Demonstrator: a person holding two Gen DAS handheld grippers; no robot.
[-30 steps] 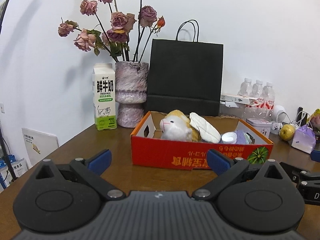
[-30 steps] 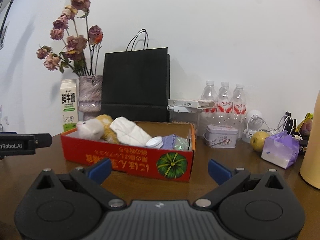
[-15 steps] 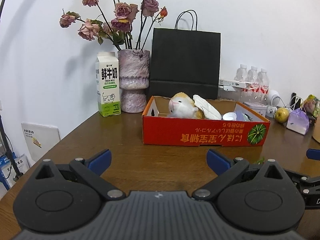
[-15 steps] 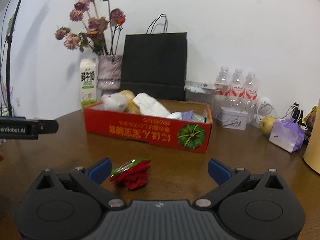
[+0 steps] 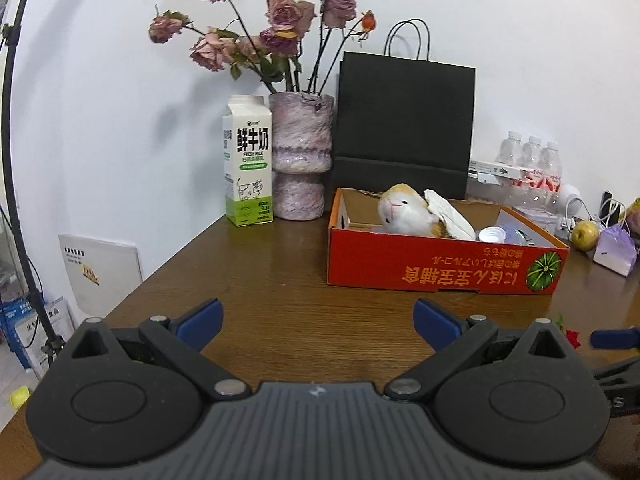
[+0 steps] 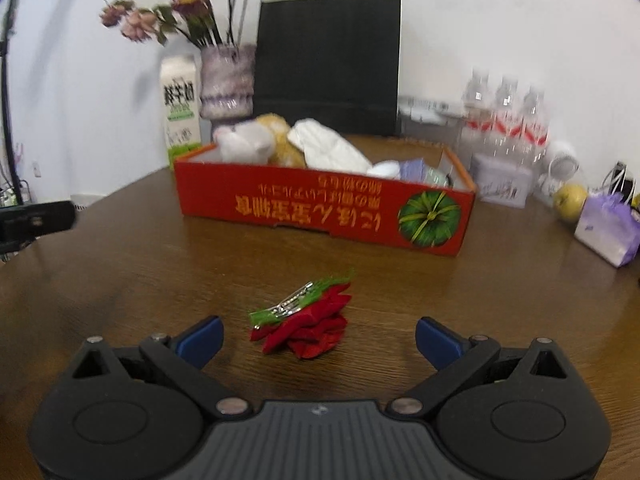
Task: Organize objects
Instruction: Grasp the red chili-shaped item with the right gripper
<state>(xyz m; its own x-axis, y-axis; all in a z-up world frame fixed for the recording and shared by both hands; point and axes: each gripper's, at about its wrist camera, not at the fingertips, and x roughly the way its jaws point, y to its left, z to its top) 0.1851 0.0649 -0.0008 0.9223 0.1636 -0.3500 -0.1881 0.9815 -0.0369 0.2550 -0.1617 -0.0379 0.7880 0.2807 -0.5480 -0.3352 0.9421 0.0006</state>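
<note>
Milk carton point(image 5: 248, 168) reads "FRESH MILK" under the Chinese characters 鲜牛奶

Each handheld tool looks alike. The left gripper point(image 5: 318, 322) has a dark grey ribbed housing at the near edge, with a small pale mark at its centre. On either side sits a rounded black plate with a raised disc and a triangular cut-out at its far corner. Black link arms, pinned with silver round-headed screws, run out to blue fingertips point(image 5: 200, 319). The right gripper point(image 6: 318, 338) shows the same build, though that view is somewhat blurred, so finer marks cannot be read.
</note>
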